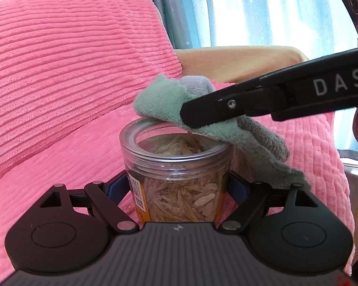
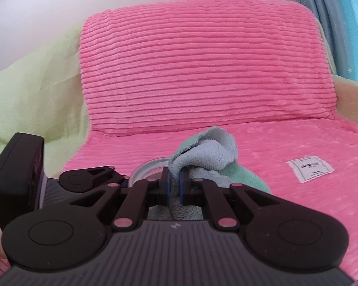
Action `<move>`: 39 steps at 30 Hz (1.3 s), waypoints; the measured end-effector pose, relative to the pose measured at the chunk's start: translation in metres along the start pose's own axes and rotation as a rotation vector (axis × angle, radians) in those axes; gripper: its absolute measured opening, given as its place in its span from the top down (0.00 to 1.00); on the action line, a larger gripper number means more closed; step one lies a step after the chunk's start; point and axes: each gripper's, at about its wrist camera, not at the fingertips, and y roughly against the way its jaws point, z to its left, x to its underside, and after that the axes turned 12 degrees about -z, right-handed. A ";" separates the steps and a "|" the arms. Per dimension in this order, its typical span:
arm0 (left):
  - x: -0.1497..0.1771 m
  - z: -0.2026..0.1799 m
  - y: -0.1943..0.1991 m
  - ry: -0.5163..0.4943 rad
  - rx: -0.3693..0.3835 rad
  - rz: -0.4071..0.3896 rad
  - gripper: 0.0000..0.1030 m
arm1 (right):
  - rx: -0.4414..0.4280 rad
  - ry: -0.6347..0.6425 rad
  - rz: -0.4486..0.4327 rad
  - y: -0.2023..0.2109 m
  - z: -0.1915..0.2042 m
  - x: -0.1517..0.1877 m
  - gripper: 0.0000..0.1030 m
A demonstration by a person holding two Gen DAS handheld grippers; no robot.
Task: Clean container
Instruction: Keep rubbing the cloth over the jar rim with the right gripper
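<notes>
a: so, starting at the fingers — what is each one doing?

b: the left gripper (image 1: 177,186) has its fingers (image 1: 118,187) clenched on either side of the jar (image 1: 176,166), low on its wall. the right gripper (image 2: 174,183) has its fingers (image 2: 165,182) pinched on a fold of the cloth (image 2: 207,152), which bunches out ahead of them.

a: and where does the jar sit relative to that cloth?

b: upright, long axis vertical, mouth open at the top. it's held over the pink blanket (image 2: 202,59); i can't tell if the base rests on it. in the left wrist view the cloth touches the far right part of the rim, with the rest draped down the jar's right side. the right fingers come in from the right, just above the mouth, so the right hand does the wiping and the left only steadies.

a: so the coming move?

b: my guess: a sweep around the rim. the jar is partly full of pale dried slivers, so pushing the cloth deep looks unwise.

a: any writing?

b: "das" in white on the right gripper's arm, cut off at the edge. the jar has an orange label (image 1: 140,202) with small print i can't read. a white tag (image 2: 310,168) on the blanket reads something like "lovelove"; the smaller lines are too fine.
</notes>
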 end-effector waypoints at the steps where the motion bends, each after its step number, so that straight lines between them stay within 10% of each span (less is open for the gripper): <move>1: 0.000 0.000 0.000 -0.002 0.000 0.000 0.17 | 0.006 -0.003 0.001 0.000 -0.002 -0.001 0.95; 17: -0.002 0.000 -0.006 0.012 -0.002 0.003 0.17 | -0.092 -0.083 0.003 0.003 0.005 0.000 0.95; 39: 0.009 0.011 0.022 -0.014 0.061 -0.001 0.18 | 0.051 -0.107 -0.030 0.001 -0.035 -0.007 0.95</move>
